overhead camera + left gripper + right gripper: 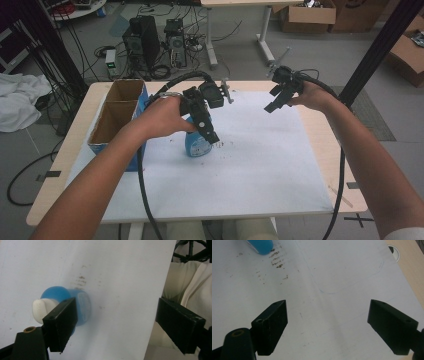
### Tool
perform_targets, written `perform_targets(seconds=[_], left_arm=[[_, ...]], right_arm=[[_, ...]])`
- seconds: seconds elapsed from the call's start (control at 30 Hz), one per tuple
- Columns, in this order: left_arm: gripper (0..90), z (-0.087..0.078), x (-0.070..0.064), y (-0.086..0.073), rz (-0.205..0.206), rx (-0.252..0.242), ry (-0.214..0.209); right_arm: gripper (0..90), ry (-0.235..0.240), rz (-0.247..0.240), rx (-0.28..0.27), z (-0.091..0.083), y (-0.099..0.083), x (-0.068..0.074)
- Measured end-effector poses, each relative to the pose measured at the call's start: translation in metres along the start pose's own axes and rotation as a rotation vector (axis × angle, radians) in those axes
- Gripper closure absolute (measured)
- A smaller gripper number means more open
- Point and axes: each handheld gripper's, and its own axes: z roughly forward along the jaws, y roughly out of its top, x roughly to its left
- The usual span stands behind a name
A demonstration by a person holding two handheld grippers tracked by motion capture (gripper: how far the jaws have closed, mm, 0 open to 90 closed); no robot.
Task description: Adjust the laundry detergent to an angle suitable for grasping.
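here, one blue bottle (195,142) – two grippers, jaws apart.

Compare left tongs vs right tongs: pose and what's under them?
Left tongs hang low over the blue bottle; right tongs are held higher above bare white paper. Left point toward the person, right toward the table centre. Both are open, holding nothing.

Blue bottle (196,144) looks like smooth glossy plastic, sitting on matt white paper (260,165) over a pale wood-look table (320,135); cardboard box (116,117) is dull brown.
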Motion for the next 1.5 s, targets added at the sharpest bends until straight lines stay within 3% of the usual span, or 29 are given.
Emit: perform_targets(seconds=[1.5], left_arm=[[18.6,-0.018,-0.005,-0.004,-0.015,-0.044,0.038]], right_arm=[[16.7,0.008,-0.023,-0.001,-0.002,0.005,0.008]])
